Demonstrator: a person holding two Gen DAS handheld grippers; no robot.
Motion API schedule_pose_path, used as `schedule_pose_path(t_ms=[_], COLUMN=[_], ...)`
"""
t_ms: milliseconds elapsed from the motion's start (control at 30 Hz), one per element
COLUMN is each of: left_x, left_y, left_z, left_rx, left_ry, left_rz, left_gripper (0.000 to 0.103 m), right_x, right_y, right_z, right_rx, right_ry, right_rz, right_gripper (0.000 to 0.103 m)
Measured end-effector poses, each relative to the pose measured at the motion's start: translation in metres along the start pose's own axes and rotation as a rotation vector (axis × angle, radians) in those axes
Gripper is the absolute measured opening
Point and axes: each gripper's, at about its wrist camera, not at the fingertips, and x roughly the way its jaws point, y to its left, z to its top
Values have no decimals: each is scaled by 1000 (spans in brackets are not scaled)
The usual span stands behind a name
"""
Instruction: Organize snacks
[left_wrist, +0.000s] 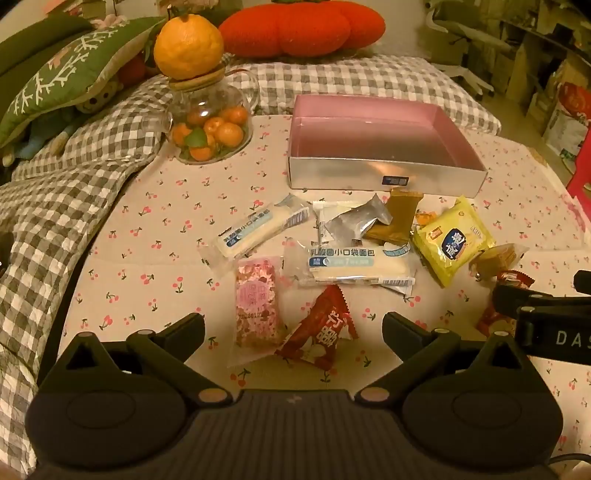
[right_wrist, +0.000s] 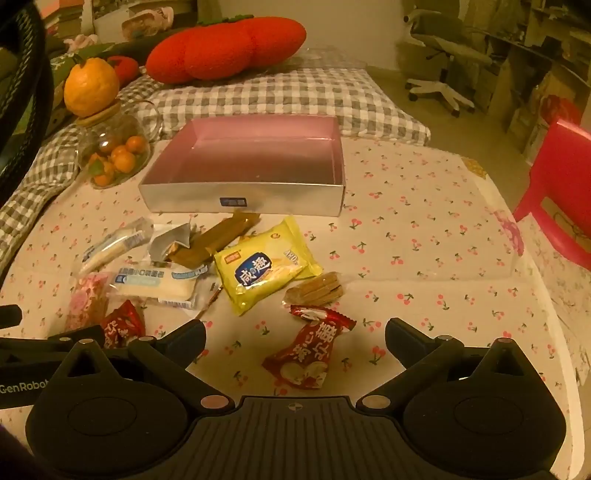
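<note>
Several wrapped snacks lie on the cherry-print cloth in front of an empty silver box with a pink inside (left_wrist: 384, 173) (right_wrist: 243, 195). Among them are two white bread packs (left_wrist: 356, 264) (left_wrist: 255, 230), a pink packet (left_wrist: 256, 301), a yellow cracker bag (left_wrist: 452, 240) (right_wrist: 264, 266), a brown bar (left_wrist: 399, 218) and a clear-wrapped biscuit stack (right_wrist: 316, 290). My left gripper (left_wrist: 293, 325) stands open just above a red candy packet (left_wrist: 321, 328). Another red candy packet (right_wrist: 308, 350) lies between the open fingers of my right gripper (right_wrist: 295, 334), untouched.
A glass jar of small oranges (left_wrist: 207, 125) (right_wrist: 114, 155) with a big orange on its lid stands at the back left. Checked bedding and cushions lie behind. A red plastic chair (right_wrist: 557, 184) stands off the table's right edge.
</note>
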Motion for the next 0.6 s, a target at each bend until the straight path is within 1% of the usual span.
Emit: schedule_pose_path(t_ms=[167,600], left_x=[2,0], left_y=[1,-1], left_z=[0,-2], left_rx=[2,3], left_ry=[2,-2], left_rz=[-2,-4], left_gripper=[103,103], right_x=[1,3], right_y=[-5,-2], right_z=[3,2], right_rx=[-3,-9], right_ry=[1,4], right_rz=[0,-3], right_gripper=[103,103])
